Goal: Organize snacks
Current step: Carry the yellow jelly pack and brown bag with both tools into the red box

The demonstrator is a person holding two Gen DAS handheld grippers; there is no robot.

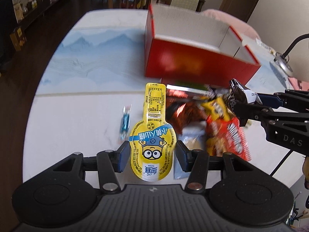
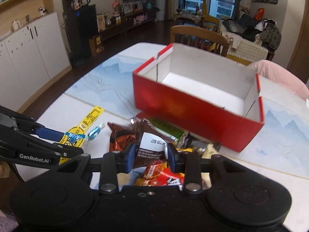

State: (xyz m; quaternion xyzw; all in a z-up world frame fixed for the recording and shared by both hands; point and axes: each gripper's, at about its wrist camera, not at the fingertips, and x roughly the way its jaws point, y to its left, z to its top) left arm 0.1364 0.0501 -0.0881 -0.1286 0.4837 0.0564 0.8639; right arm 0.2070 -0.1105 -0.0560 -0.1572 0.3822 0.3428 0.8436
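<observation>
On the white table, at twelve o'clock from both grippers, one red box stands open and empty. The left gripper is closed on one yellow packet, pinched at its wide round end with the narrow neck pointing toward the box. The right gripper is shut on one dark brown packet, taken near its crimped end. Both packets are judged light, thin and floppy, with slick film that may slide between the fingers; a hold on the flat sealed edge seems safest, and squeezing the filled middle could crush what is inside. One small blue candy lies at eleven o'clock of the left gripper. Just in front of the box the pile of snacks is blurred; perhaps five or six packets are heaped there.
</observation>
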